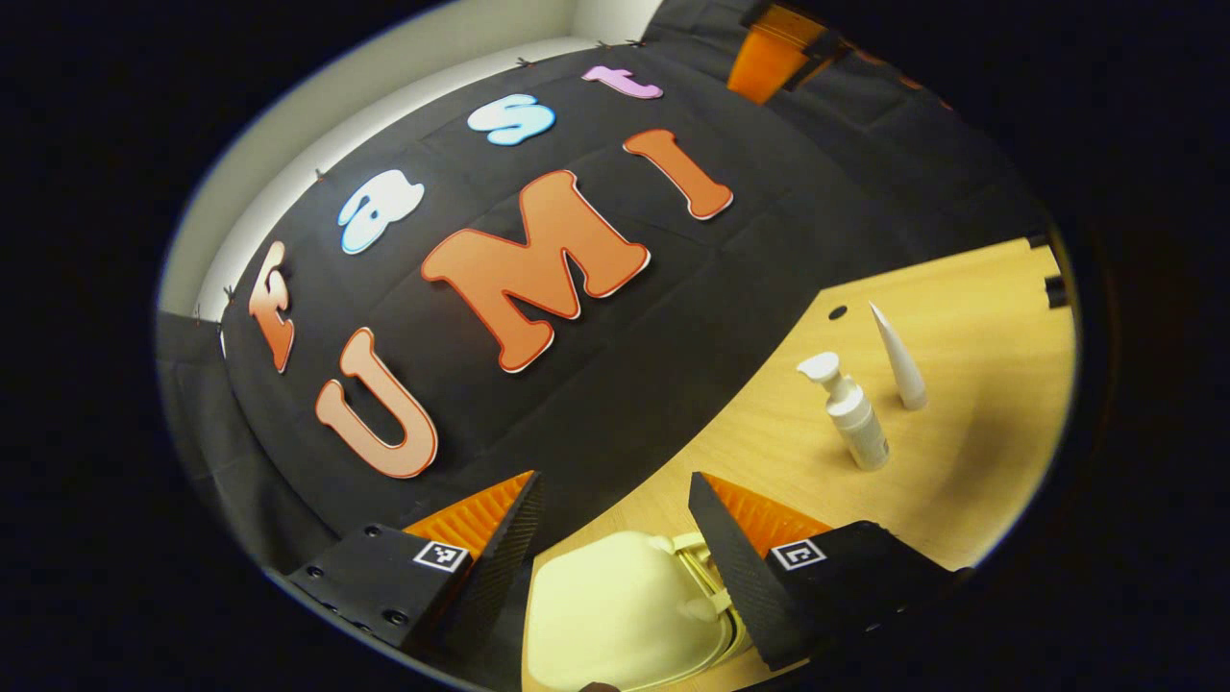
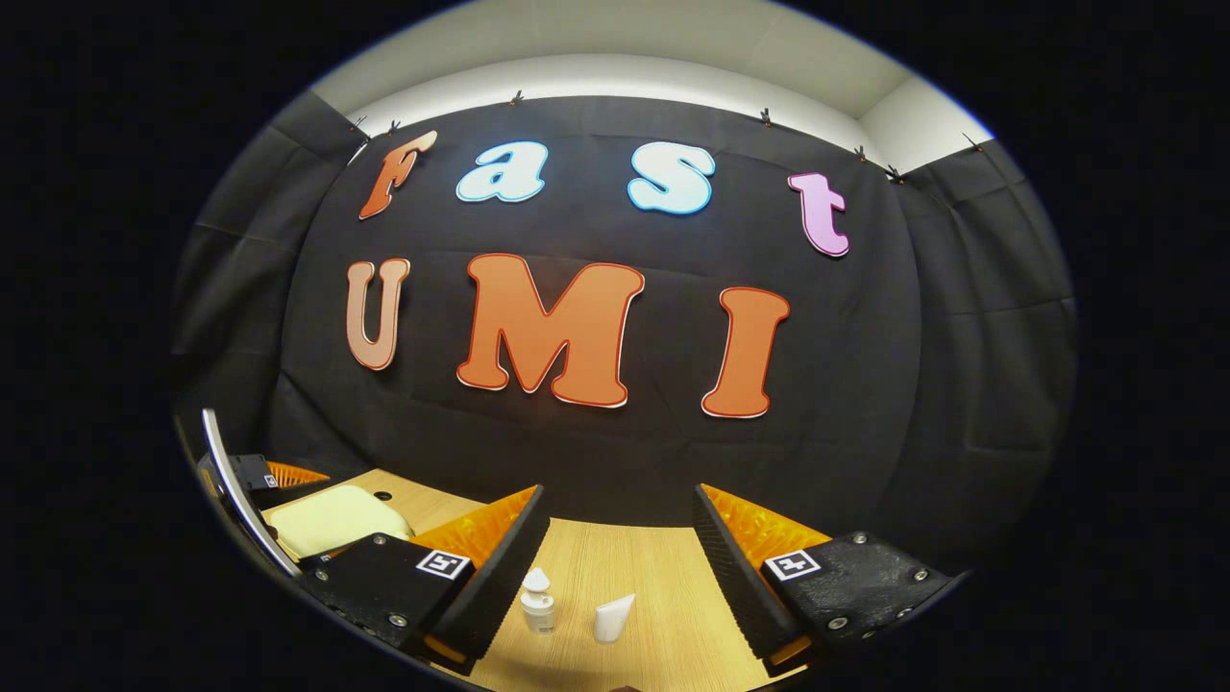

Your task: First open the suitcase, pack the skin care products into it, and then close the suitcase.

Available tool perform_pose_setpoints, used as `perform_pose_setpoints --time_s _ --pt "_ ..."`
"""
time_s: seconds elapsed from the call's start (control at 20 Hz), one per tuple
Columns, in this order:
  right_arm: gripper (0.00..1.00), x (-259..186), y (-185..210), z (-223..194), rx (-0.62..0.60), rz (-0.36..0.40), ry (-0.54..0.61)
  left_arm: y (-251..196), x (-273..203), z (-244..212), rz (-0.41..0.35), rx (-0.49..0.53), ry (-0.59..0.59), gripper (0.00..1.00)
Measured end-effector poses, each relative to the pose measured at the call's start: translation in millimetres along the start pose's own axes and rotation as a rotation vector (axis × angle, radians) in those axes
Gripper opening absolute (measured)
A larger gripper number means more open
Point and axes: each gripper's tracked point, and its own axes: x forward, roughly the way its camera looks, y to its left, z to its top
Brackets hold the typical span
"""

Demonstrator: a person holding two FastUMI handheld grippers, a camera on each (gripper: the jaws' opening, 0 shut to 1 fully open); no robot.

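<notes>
A small cream suitcase [image 1: 615, 615] lies on the wooden table [image 1: 971, 461], right below my left gripper [image 1: 613, 478], which is open and held above it. Its lid looks down. Farther right stand a white pump bottle [image 1: 855, 413] and a white tube [image 1: 898, 360] on its cap. In the right gripper view, my right gripper [image 2: 617, 490] hangs open above the table [image 2: 663, 577], with the pump bottle [image 2: 536, 601] and the tube [image 2: 613, 618] low between its fingers, some way ahead. The suitcase [image 2: 332, 519] sits at the far left, under the left gripper [image 2: 279, 474].
The booth's black cloth wall [image 2: 615, 452] closes the back of the table. A small dark hole [image 1: 837, 312] marks the tabletop near the wall. A curved metal bar [image 2: 235, 490] crosses the left rim of the right gripper view.
</notes>
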Motion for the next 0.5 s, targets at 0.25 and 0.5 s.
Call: perform_pose_setpoints --time_s 0.25,0.5 --pt "0.96 -6 -9 -6 -0.009 -0.016 0.017 -40 7 -33 -0.089 0.178 0.025 0.98" --pt "0.96 -15 -15 -12 -0.025 -0.039 0.031 -73 13 -84 -0.157 0.353 0.094 0.98"
